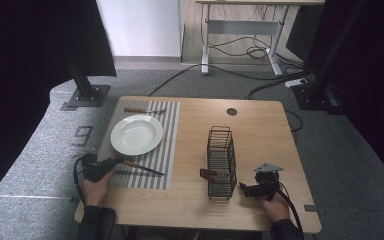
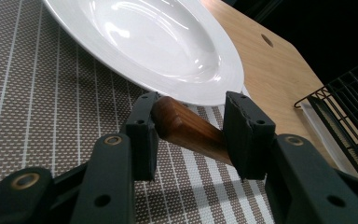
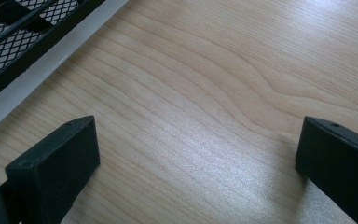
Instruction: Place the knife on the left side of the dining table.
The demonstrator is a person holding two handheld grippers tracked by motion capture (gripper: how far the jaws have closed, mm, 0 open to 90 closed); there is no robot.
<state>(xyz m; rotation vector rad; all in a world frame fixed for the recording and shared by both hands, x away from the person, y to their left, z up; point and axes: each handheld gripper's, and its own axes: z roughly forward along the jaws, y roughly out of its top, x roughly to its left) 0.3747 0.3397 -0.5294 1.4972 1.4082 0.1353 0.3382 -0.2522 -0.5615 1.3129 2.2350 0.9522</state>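
Knife (image 1: 142, 167) with wooden handle (image 2: 189, 133) lies on the striped placemat (image 1: 167, 145), near side, just near of the white plate (image 1: 136, 134). Dark blade points right toward the mat's right edge; handle end is at the left. Left gripper (image 1: 114, 161) comes in from the left at the mat's near-left corner. In the left gripper view its jaws sit either side of the handle, left pad touching the wood, right pad close against it or touching, can't tell for sure. Jaws narrowed to about the handle's width, handle tilted up slightly off the mat.

Plate sits on the left-middle of the mat, empty, rim just far of the handle. Second wooden-handled utensil (image 1: 144, 110) lies along the mat's far edge, type unclear.

Black wire rack (image 1: 221, 161) stands right of the mat on the wooden table (image 1: 260, 130), long axis running near to far. A brown-handled item (image 1: 211, 174) pokes out its near-left side.

Right gripper (image 1: 243, 188) rests at the near right of the table, just right of the rack's near end, held by the person's right hand (image 1: 275, 205). In the right gripper view its jaws are wide apart, nothing between them, bare wood below, rack edge (image 3: 32, 42) at upper left.
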